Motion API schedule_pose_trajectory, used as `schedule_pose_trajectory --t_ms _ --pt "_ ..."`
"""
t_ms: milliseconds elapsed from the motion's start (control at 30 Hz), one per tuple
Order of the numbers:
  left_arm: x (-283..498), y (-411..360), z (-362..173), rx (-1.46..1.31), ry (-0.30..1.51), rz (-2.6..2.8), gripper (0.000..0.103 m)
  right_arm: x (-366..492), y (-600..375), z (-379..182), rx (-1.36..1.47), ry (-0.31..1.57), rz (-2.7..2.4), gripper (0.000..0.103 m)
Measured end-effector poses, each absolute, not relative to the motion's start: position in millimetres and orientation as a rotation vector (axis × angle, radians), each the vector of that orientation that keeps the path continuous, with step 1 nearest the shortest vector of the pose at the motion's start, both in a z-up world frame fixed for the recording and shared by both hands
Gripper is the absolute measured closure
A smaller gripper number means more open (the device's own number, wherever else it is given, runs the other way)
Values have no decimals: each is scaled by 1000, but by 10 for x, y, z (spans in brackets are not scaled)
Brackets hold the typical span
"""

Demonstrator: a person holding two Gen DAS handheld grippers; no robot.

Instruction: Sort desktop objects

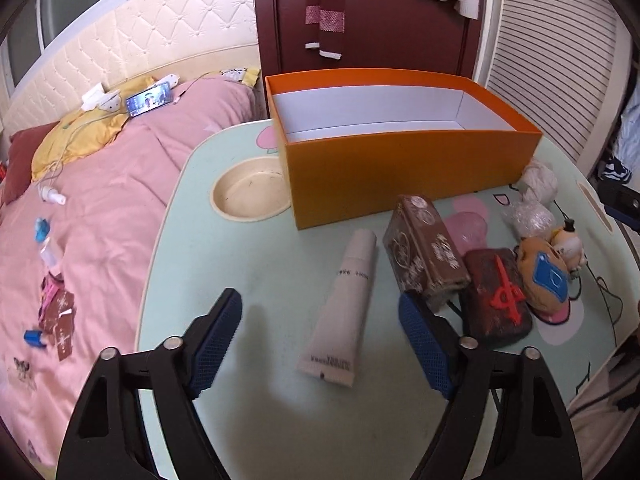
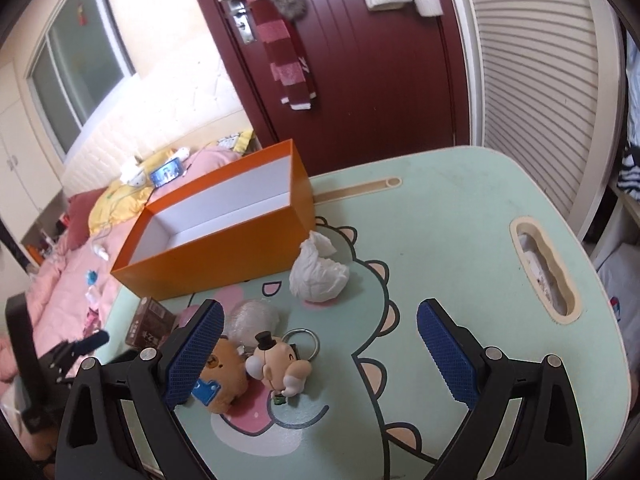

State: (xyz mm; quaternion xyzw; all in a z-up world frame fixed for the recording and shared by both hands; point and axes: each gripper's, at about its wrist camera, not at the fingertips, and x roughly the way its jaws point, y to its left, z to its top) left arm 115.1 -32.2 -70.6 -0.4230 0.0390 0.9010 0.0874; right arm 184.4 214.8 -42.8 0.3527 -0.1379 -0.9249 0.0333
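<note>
The white tube [image 1: 344, 304] lies flat on the desk [image 1: 260, 280], near the orange box [image 1: 400, 176] whose visible inside holds nothing, and between the spread, empty left tongs [image 1: 320, 344]. Closing there could clip the patterned brown box [image 1: 424, 248] just right. The right tongs [image 2: 320, 356], also spread and empty, straddle two crowded keychain toys [image 2: 276, 364], so a grab may snag both.

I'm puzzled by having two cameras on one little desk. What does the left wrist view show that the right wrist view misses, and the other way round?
Only the left wrist view shows the white tube lying between the open left claw, and the round cup recess. Only the right wrist view shows the slotted handle hole and the top-hat keychain figure. Both show the empty orange box and the crumpled tissue.
</note>
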Motion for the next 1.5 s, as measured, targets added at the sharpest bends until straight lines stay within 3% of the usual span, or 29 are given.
schedule_pose_trajectory --t_ms 33,167,433,667,733,767,800,833,933,1500 --pt "1109 -327 -730 -1262 110 2677 50 1846 2149 -421 1083 -418 -2847 5" --pt "1102 -280 -729 -1189 135 2628 82 1805 2178 -440 1117 -419 -2843 5" --pt "1260 -188 -716 -1149 158 2588 82 1469 2234 -565 1244 -331 -2816 8" --pt "1300 -197 -736 -1157 124 2614 82 1057 2118 -682 1329 -244 -2744 28" --pt "1312 -199 -741 -1159 114 2621 82 978 2049 -755 1364 -196 -2723 36" --pt "1318 -201 -744 -1160 110 2625 82 972 2019 -769 1366 -162 -2729 45" --pt "1324 -202 -747 -1161 105 2629 82 985 1991 -768 1360 -122 -2744 67" --pt "1329 -204 -748 -1162 100 2632 82 998 1964 -767 1353 -83 -2758 75" --pt "1324 -218 -722 -1162 97 2638 82 1034 1911 -760 1337 -3 -2789 75" --pt "1008 -153 -19 -1018 39 2660 82 1044 1894 -122 1109 -112 -2798 75"
